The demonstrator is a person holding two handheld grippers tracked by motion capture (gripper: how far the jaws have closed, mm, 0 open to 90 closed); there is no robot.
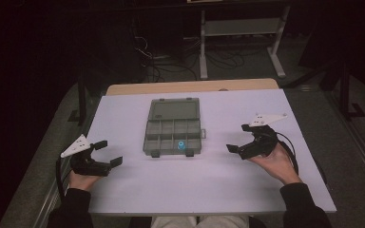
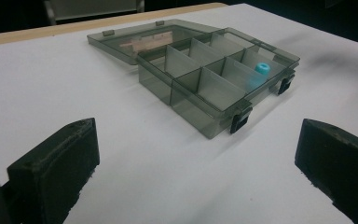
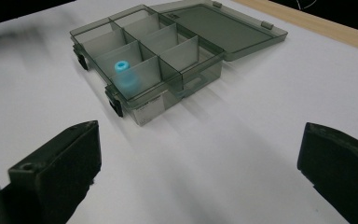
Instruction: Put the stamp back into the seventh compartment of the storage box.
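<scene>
Nearest the viewer, a person's two hands are resting at the near edge of a white counter [image 1: 138, 185], each holding a black two-jaw tool. The left tool [image 1: 108, 152] is sitting at the left side with its jaws spread wide apart and gripping nothing; the right tool [image 1: 237, 137] is sitting at the right, also spread wide and empty. Farther out, between them and well apart from both, a smoky translucent plastic organiser box [image 1: 173, 137] is lying open at the counter's middle, its lid [image 1: 173, 109] folded flat away from the person. A small blue cap-like piece [image 1: 181, 144] is standing in a front compartment, toward the right, touching nothing but the tray. The box looks light, rigid and slick, so it is likely to slide if pushed; its black front latches [image 2: 240, 122] or side walls look like the best holds. The blue piece appears tiny, light and hard, best pinched across its sides from above.
</scene>
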